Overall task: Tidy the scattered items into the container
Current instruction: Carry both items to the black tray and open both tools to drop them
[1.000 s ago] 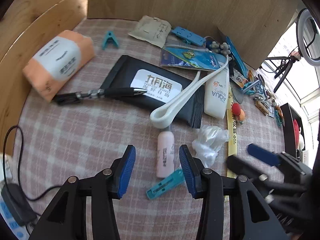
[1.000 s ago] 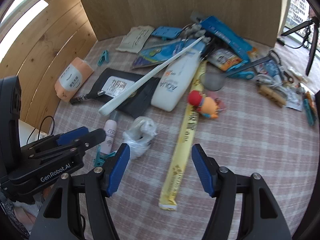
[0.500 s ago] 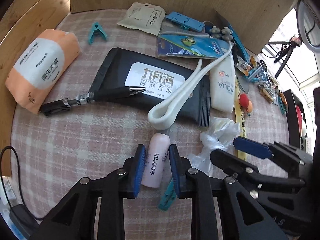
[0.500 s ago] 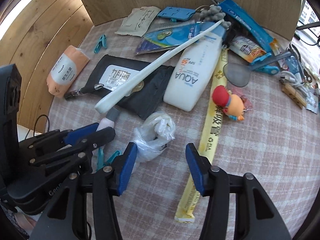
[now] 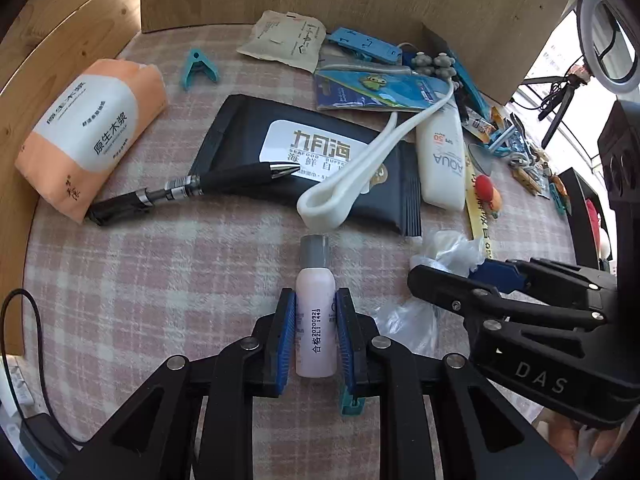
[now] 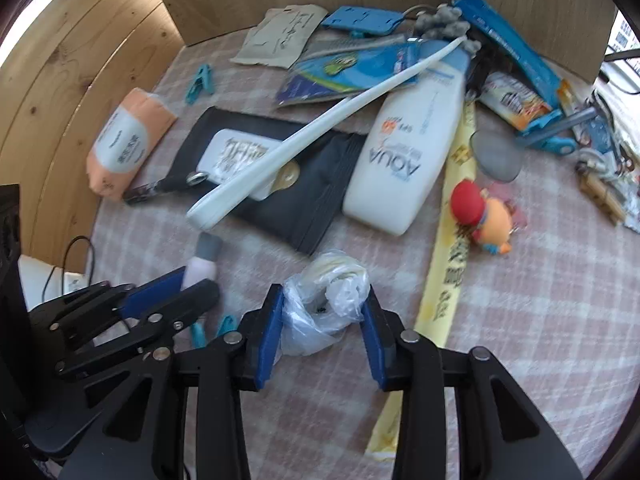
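Note:
My left gripper point(image 5: 316, 312) is shut on a small pink bottle point(image 5: 316, 332) with a grey cap, lying on the checked cloth. It also shows in the right wrist view point(image 6: 200, 268). My right gripper point(image 6: 322, 312) has its blue pads on both sides of a crumpled clear plastic bag point(image 6: 324, 308), pressing its edges. The bag also shows in the left wrist view point(image 5: 444, 248) under the right gripper's fingers point(image 5: 496, 276). No container is in view.
A black wipes pack point(image 5: 304, 160), a pen point(image 5: 192, 188), a white shoehorn point(image 5: 360, 168), an AQUA bottle point(image 6: 404, 160), an orange tissue pack point(image 5: 88, 132), a yellow strip point(image 6: 448, 240), a toy figure point(image 6: 484, 216) and teal clips point(image 5: 196, 68) lie scattered. Wooden walls stand behind and left.
My left gripper moved forward and closed on the pink bottle. My right gripper moved left and forward onto the plastic bag and narrowed around it.

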Available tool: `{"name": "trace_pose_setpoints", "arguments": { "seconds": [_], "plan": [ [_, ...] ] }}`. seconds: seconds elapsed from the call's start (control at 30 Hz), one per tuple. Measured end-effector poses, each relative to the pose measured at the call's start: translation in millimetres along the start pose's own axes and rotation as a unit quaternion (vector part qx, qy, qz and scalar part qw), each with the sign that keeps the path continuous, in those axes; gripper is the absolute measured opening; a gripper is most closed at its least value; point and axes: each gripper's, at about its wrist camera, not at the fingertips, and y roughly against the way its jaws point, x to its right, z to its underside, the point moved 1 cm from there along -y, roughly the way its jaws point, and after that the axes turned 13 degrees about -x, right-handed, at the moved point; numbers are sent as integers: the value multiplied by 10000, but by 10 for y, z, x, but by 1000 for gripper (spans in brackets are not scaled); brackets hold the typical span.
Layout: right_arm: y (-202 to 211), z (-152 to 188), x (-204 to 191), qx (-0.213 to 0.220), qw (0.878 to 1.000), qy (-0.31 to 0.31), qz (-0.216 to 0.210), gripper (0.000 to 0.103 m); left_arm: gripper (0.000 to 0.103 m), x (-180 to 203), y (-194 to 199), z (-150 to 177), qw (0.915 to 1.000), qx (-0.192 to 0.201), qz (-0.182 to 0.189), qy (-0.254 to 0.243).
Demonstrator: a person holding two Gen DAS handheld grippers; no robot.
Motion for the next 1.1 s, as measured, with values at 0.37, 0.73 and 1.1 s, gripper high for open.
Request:
{"name": "trace_pose_setpoints", "arguments": {
  "seconds": [0.37,0.73,1.1],
  "plan": [
    [543,310,218,711,9974,-18,80,34,19,10,557,243,9985,488,19,264],
    [1545,1025,1524,1523,9868,-442,339,34,19,1338,869,357,9955,923,122,-201],
    [2400,1845,3511,2013,9625,-1589,887,34,19,3460,511,446,9874,702,688,-1240]
  ]
}}
